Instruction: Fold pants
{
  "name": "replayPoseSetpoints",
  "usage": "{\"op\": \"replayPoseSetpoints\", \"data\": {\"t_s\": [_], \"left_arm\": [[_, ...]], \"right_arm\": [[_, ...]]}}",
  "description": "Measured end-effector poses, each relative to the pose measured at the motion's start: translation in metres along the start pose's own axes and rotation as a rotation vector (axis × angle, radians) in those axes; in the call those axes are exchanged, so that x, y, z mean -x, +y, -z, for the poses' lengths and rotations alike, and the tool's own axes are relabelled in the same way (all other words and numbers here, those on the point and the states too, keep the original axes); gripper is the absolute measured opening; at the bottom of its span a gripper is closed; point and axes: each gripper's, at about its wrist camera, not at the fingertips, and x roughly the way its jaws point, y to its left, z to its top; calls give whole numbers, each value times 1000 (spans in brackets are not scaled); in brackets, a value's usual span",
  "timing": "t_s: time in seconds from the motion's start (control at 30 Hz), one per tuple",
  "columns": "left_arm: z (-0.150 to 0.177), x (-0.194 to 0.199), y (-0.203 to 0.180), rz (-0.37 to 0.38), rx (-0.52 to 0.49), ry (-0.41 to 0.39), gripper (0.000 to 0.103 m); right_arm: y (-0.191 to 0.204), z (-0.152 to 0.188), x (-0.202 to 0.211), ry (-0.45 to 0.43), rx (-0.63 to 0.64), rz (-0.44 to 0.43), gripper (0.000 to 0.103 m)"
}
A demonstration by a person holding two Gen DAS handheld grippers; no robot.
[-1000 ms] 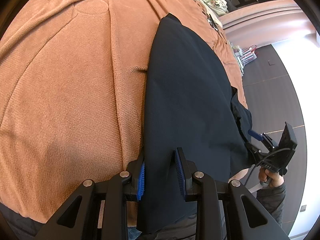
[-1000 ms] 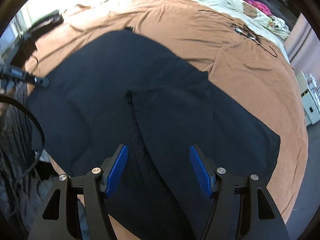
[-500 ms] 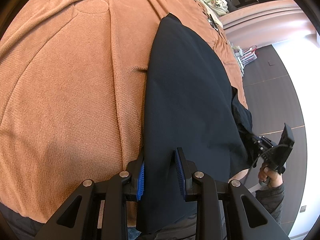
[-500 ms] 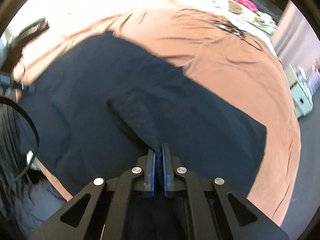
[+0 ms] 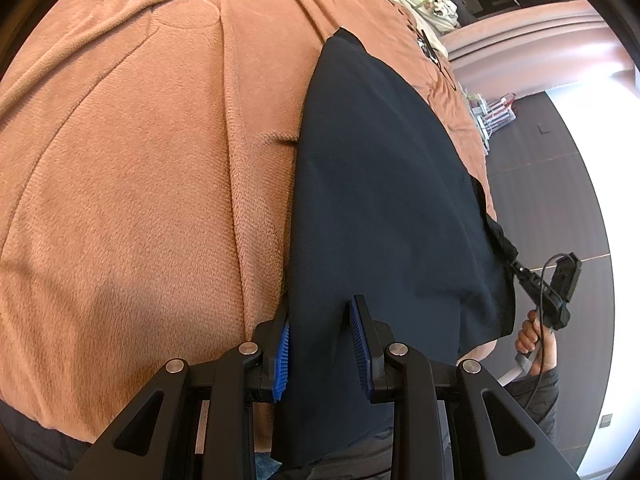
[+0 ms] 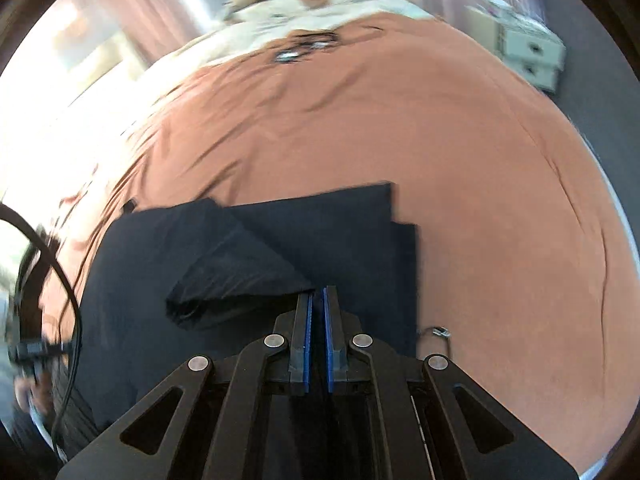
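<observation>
Found one pair of dark navy fabric pants lying on the rust-brown fleece bed cover, near the bed's front edge, with the near end hanging over it.

Saw the right gripper with its fingers all but together, clamped on a raised flap of the pants, dark cloth pinched between the blue pads. Saw that flap peaked up off the rest of the garment, with a loose, hollow fold to the left of the fingers.

Saw the left gripper with its fingers partway apart and the pants' left edge running between them. Could not tell whether the pads pressed on the cloth or only straddled it.

Judged the fold as under way and well short of finished. Made out, in the right wrist view, two squared cloth ends stacked at the far side and slightly out of line, so took the layers as lying one over the other but not yet matched. Took as left to do: laying the lifted flap down flat, squaring the edges, then folding the length over to a compact stack.

Counted: one pair of pants; two grippers, each held in a hand; one brown bed cover; one pale patterned quilt beyond it; one white drawer unit on the floor.
</observation>
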Motion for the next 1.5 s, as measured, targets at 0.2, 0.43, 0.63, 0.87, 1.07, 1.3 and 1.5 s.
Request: {"op": "replayPoseSetpoints", "data": {"t_s": [0.2, 0.43, 0.63, 0.87, 1.07, 1.3, 1.5], "left_arm": [[-2, 0, 0, -5, 1, 3, 28], [-2, -1, 0, -6, 1, 3, 28], [-2, 0, 0, -5, 3, 2, 28], [-3, 3, 1, -6, 2, -4, 28], [-1, 0, -1, -5, 1, 1, 28], [-2, 1, -1, -7, 2, 2, 28], [-2, 1, -1, -10, 2, -2, 28]], "right_arm": [[-8, 0, 8, -34, -61, 48, 2], [30, 7, 20, -38, 112, 7, 5], [40, 9, 15, -14, 167, 23, 45], [41, 7, -3, 62, 180, 82, 42], [43, 9, -18, 118, 188, 135, 22], [38, -2, -14, 78, 141, 147, 12], [43, -7, -25, 94, 176, 128, 14]]}}
